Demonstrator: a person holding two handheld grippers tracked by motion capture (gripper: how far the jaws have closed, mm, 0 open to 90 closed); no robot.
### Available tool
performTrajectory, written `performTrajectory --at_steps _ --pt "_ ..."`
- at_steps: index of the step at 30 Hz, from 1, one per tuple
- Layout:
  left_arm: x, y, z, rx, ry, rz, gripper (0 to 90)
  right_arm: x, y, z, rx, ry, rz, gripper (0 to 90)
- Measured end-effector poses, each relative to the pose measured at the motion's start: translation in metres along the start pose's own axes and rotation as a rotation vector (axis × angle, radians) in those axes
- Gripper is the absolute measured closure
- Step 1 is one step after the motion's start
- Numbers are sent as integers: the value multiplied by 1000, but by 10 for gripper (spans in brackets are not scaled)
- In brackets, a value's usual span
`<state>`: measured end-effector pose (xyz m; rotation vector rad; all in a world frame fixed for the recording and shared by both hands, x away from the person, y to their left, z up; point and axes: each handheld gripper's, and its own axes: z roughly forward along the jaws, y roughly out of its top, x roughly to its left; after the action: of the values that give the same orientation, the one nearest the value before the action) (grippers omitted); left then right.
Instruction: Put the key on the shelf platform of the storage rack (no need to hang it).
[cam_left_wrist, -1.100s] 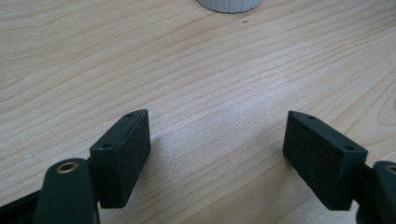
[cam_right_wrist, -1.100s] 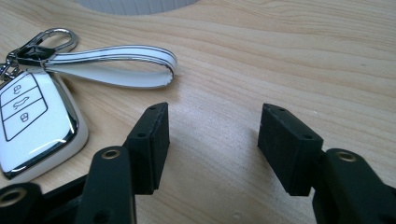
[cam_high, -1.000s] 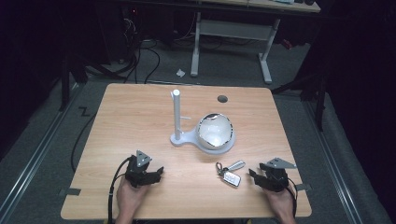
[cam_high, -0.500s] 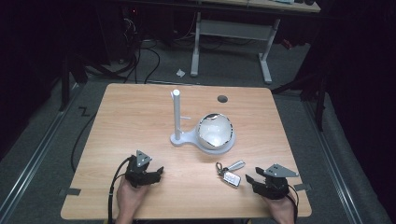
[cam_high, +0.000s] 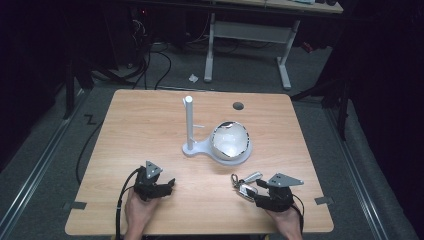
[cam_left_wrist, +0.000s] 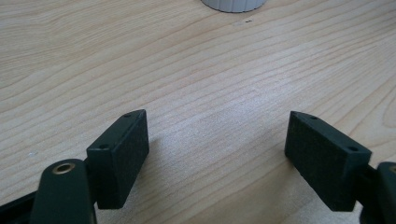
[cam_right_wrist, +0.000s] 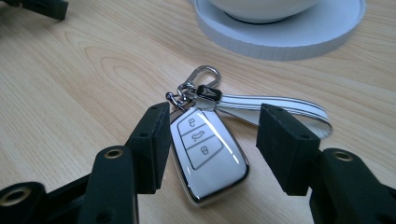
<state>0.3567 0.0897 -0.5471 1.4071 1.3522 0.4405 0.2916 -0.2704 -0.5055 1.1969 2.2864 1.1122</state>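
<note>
- Right gripper (cam_right_wrist: 212, 140): jaws apart, straddling the key fob (cam_right_wrist: 208, 156). They've just been opening a little; the fob sits between them, unclamped.
- The fob lies flat on the table (cam_right_wrist: 70, 84), button face up. It looks to be touching or nearly touching your left pad (cam_right_wrist: 156, 140); I can't tell which. There's a clear gap to the right pad.
- Shift the gripper slightly toward the right-pad side so the fob sits midway between the pads before you close. Otherwise I'd expect the near pad to shove it sideways.
- The fob's chrome edge looks slick and rounded. Get the pads low, flanking the long sides, not riding on the top bevel, or it may squirt out.
- The strap (cam_right_wrist: 275, 109) runs out behind the right pad, beyond the jaw tips. Keep that pad off it and pinch the body only.
- The key ring and clip (cam_right_wrist: 196, 84) lie ahead of the jaw tips, toward the white stand base (cam_right_wrist: 280, 39). Expect them to swing on lift, so raise slowly.
- Close gently until both pads bear evenly, then lift straight up.
- Left gripper (cam_left_wrist: 217, 154): jaws wide apart, with only bare tabletop between them. It's idle, off to the left of the fob in the high view (cam_high: 155, 185). Leave it parked there, clear of the right gripper's path.
- My guess at the target is the stand with the post (cam_high: 189, 122) and bowl (cam_high: 230, 140), ahead of the right jaws.
</note>
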Motion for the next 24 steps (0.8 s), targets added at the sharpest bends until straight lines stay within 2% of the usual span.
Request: performTrajectory --at_steps 7,13,24 --pt "0 0 0 -1 1 -3 220 6 4 16 40 11 -21 428" --pt "0 0 0 -1 1 -3 220 7 6 20 67 12 -36 418" --pt "0 0 0 -1 0 -3 218 9 6 31 95 19 -98 410"
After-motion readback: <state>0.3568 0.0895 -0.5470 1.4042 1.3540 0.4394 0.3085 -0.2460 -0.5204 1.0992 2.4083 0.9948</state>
